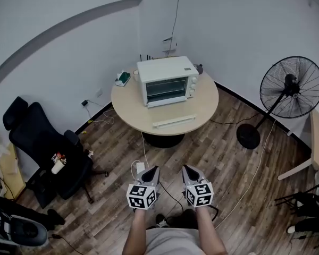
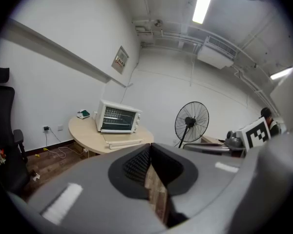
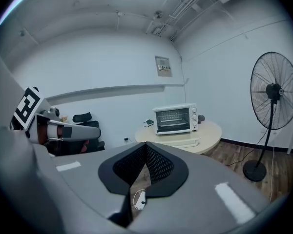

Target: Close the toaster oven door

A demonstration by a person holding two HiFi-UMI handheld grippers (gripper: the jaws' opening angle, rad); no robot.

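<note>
White boxy toaster oven [image 1: 166, 81] sits toward the back of the round beige wooden table [image 1: 202, 109], across the room from the person and well out of reach, so my guess is nothing's started yet. A flat white bar [image 1: 174, 122] lies on the table just in front of it. It could be the handle of a glass door folded down, but I honestly can't tell from here.

Going left to right in the head view: the black padded office chair [image 1: 40, 142] is parked by the wall, well apart from the table. Left tongs [image 1: 153, 170] and right tongs [image 1: 187, 168] are side by side low over the wood floor, both closed with nothing in them. They're angled at the oven, probably just lined up for the walk over. The black pedestal fan [image 1: 291, 86] stands off to the right.

Only the head view shows both forearms. The left gripper view [image 2: 150, 147] adds a bright ceiling light strip [image 2: 203, 3]. The right gripper view [image 3: 146, 146] catches a small white plug-like thing [image 3: 140, 198] on the floor through the gap under its closed tips.
</note>
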